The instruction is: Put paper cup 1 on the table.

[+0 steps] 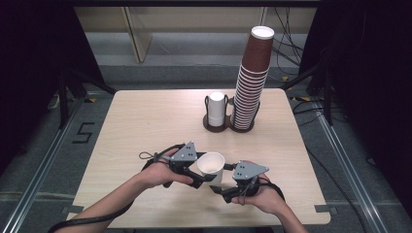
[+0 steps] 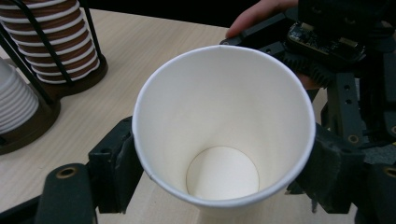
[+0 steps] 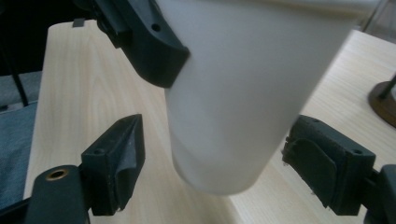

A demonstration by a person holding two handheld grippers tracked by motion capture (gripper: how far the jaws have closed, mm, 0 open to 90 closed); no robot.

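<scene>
A white paper cup (image 1: 210, 164) is held upright just above the wooden table (image 1: 145, 121) near its front edge. My left gripper (image 1: 203, 176) is shut on it, and in the left gripper view its pads (image 2: 122, 161) press both sides of the cup (image 2: 219, 121) below the rim. My right gripper (image 1: 221, 188) sits lower at the cup's right. In the right gripper view its jaws stand apart around the cup's base (image 3: 233, 140), with a gap on each side: right gripper (image 3: 217, 161) open. The cup is empty inside.
A dark two-post holder (image 1: 228, 127) stands at the back of the table. It carries a short stack of white cups (image 1: 216, 109) and a tall leaning stack of brown cups (image 1: 250, 77). Bare tabletop lies to the left and in the middle.
</scene>
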